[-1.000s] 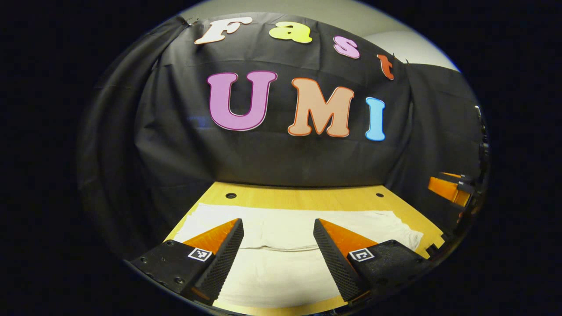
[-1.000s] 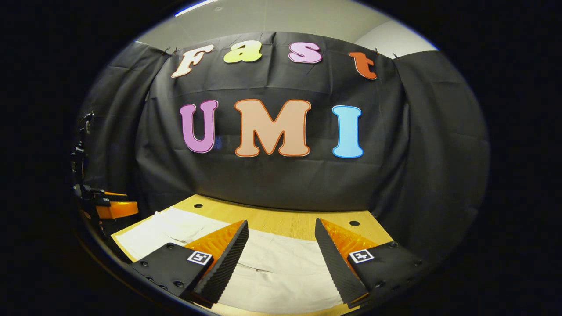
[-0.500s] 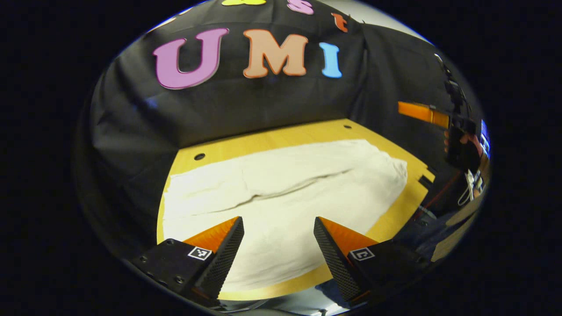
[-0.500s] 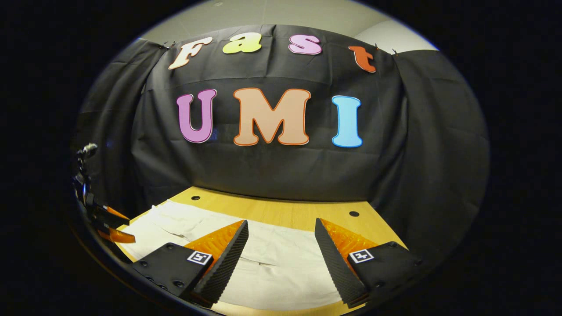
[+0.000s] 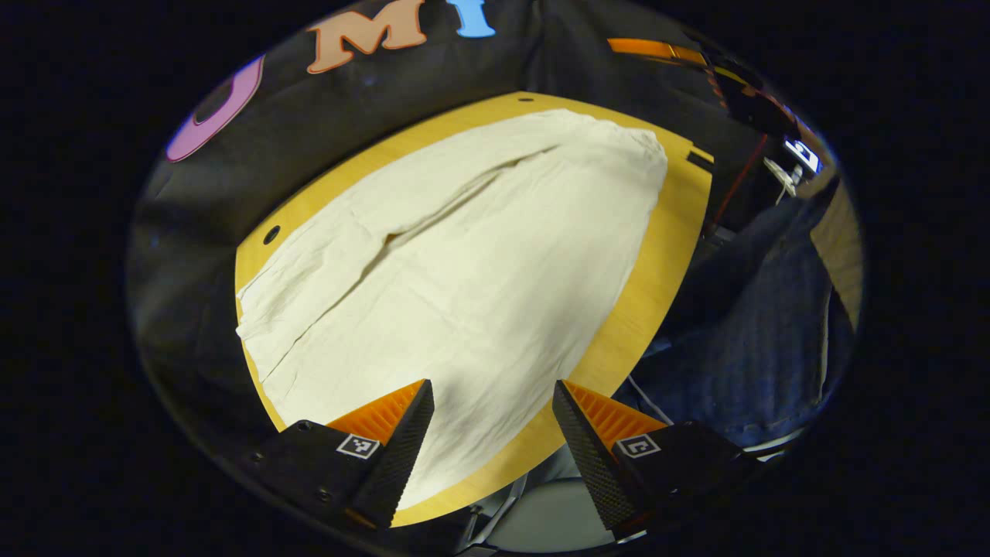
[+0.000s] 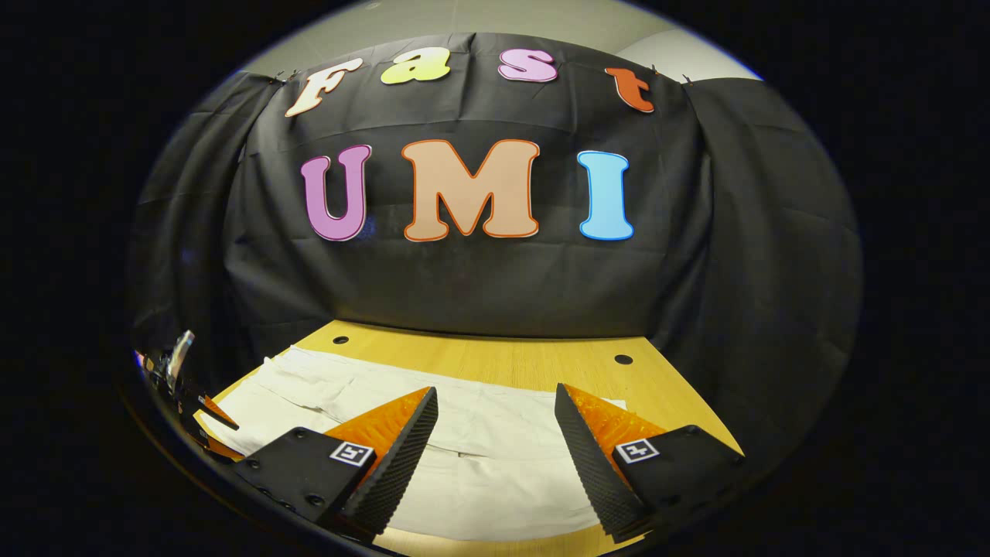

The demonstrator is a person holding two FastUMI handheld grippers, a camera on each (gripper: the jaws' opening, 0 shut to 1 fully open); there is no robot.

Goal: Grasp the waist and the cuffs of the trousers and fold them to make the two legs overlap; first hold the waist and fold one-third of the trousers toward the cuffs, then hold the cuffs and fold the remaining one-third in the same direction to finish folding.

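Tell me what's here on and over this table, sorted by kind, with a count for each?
Trousers, cream, spread flat on the table: 1
Wooden table: 1
Round holes in the tabletop, first hole and second hole: 2
Grippers, left gripper and right gripper, both open over the cloth: 2
Total: 6

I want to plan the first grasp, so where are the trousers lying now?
The trousers lie spread flat on the wooden table, covering most of it. In the left gripper view they stretch ahead of the open fingers, and in the right gripper view likewise.
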